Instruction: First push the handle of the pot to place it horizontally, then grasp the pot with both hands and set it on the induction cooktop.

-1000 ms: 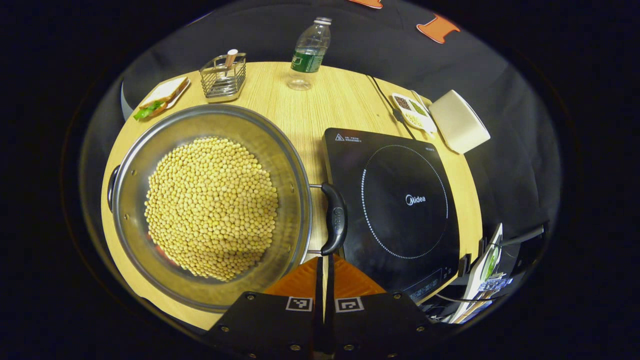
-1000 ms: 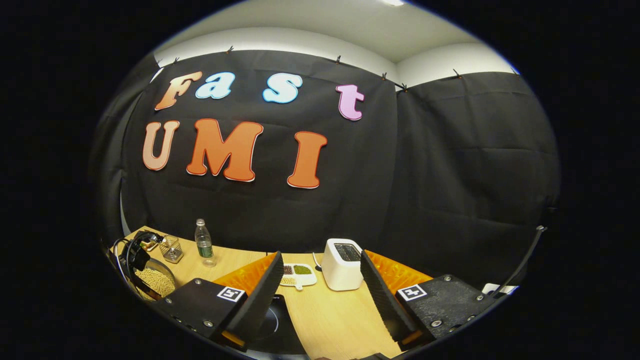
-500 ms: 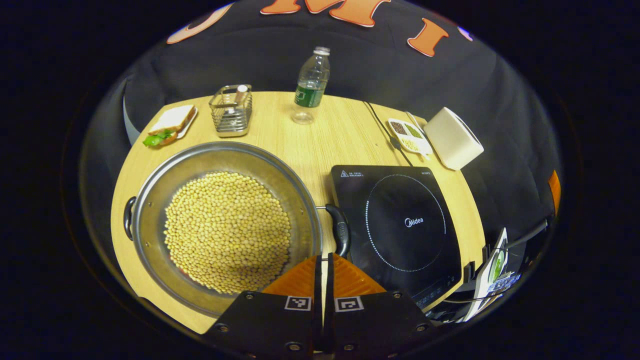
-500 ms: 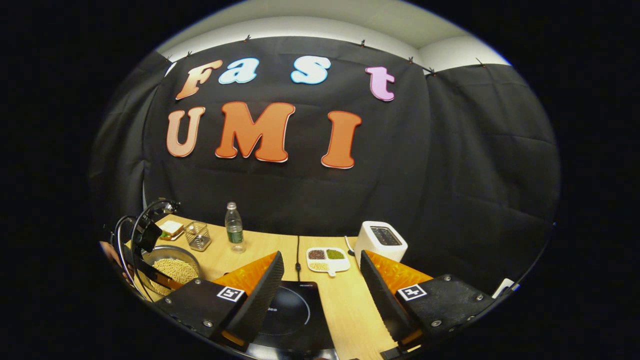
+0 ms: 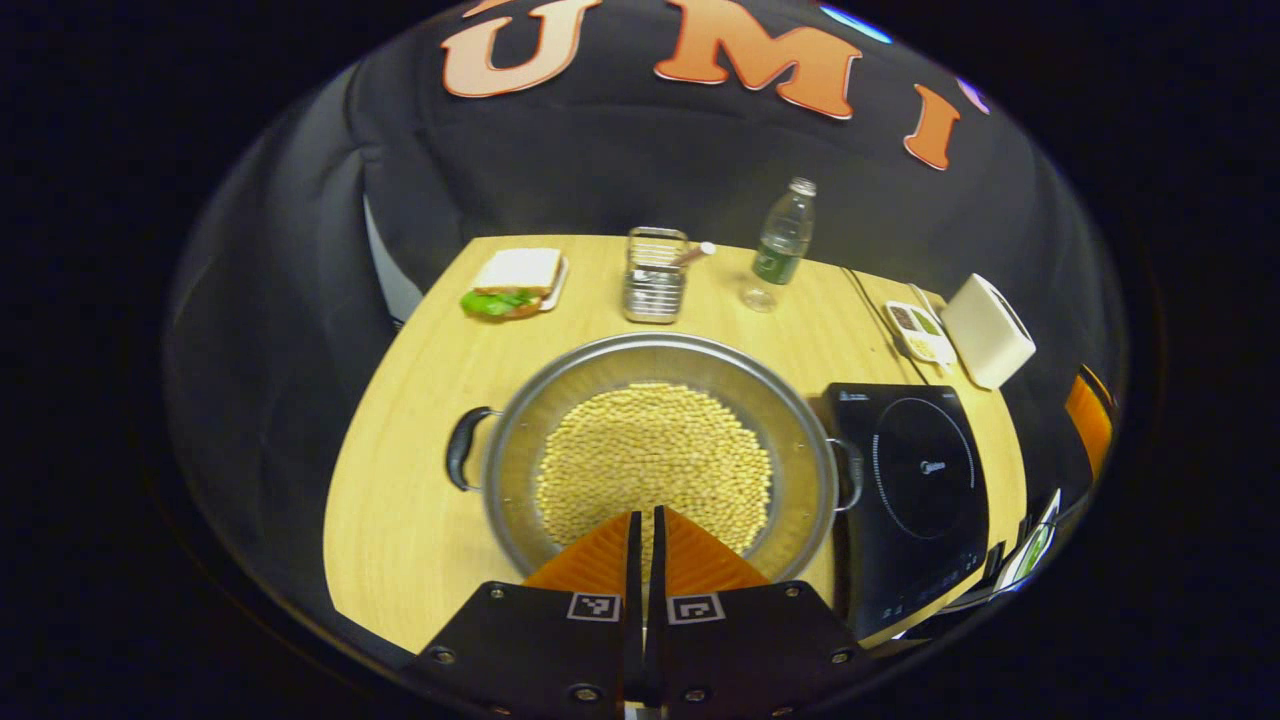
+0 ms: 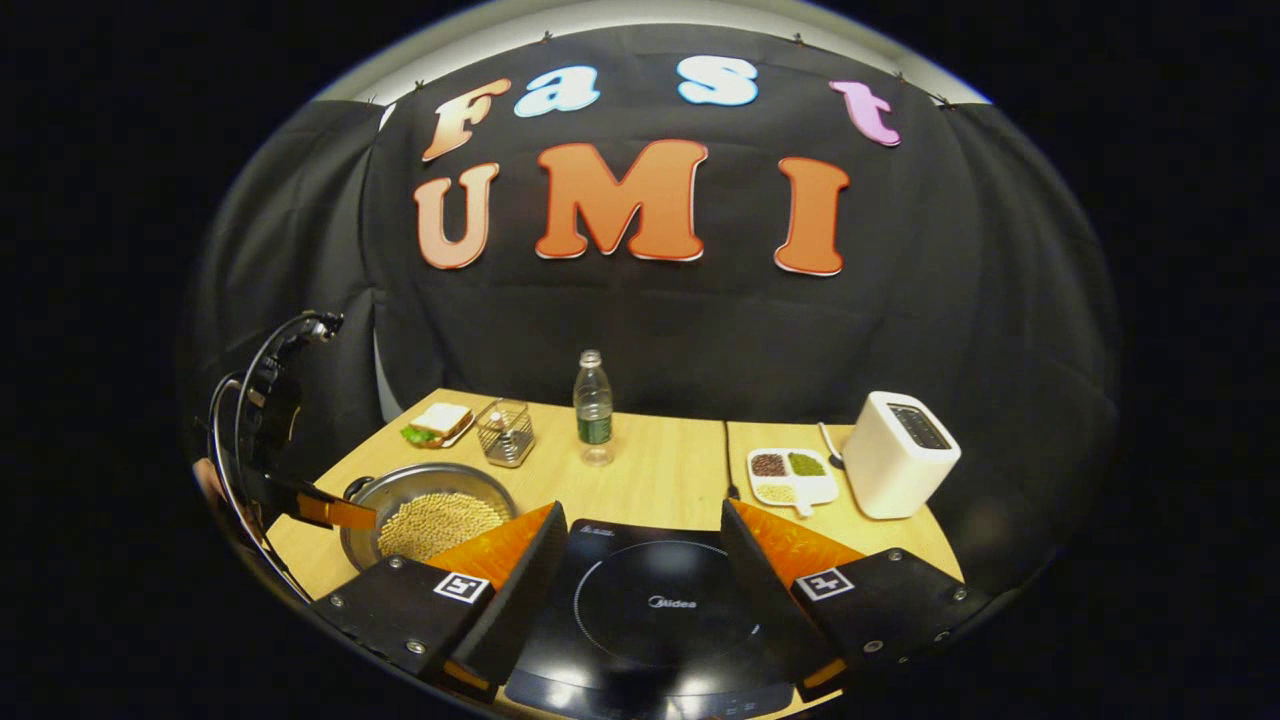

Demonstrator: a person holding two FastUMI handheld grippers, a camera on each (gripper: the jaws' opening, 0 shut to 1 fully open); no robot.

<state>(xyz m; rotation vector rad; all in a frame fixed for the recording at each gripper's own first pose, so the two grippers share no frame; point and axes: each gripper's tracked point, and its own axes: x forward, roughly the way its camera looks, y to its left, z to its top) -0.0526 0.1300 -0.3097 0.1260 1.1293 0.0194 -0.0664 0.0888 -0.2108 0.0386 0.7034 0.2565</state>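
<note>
Two handles on my pot (image 5: 660, 440) sit level, beside the cooktop (image 5: 915, 500). Left claw (image 5: 645, 530) is closed on nothing above it. Right claw (image 6: 640, 560) gapes wide over the cooktop.

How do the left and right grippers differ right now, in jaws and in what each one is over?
The left gripper has its jaws shut with nothing between them; the right gripper has its jaws spread wide. The left gripper sits above the near rim of the pot of beans; the right gripper sits above the induction cooktop. Neither is gripping anything, and the pot is on the table beside the cooktop.
</note>
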